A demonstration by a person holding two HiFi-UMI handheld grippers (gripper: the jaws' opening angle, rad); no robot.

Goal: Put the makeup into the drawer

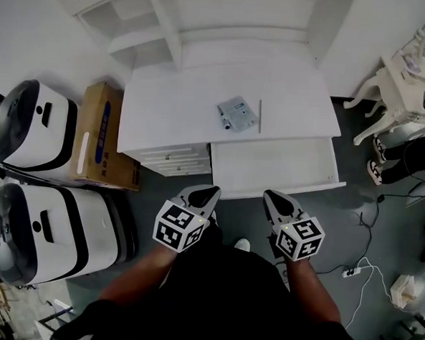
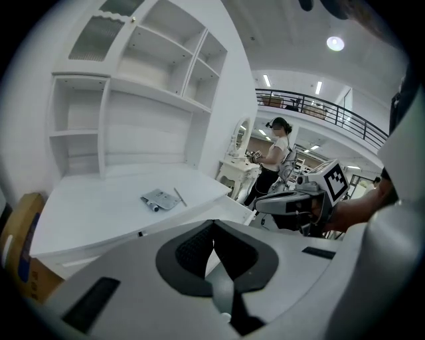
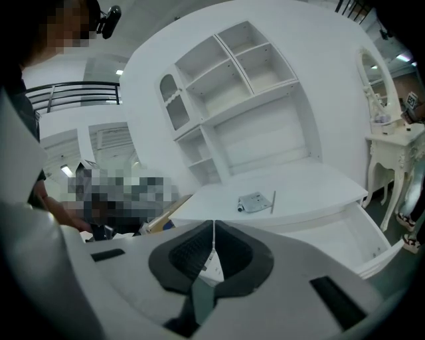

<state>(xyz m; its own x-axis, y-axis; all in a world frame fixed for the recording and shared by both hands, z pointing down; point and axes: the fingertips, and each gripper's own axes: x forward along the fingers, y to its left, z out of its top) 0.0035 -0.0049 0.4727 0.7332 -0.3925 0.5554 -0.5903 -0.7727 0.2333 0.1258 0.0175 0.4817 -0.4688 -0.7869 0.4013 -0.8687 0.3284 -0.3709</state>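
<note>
left hand-held gripper (image 1: 205,194) | right hand-held gripper (image 1: 275,200) | white, marker cubes (image 1: 181,228) | black top (image 1: 226,292)

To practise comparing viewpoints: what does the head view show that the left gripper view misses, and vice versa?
Head view only: two white machines on the floor beside the desk. Left gripper view only: a balcony railing and ceiling lights. Both: the desk, the makeup packet on it, the open drawer and the right gripper.
</note>
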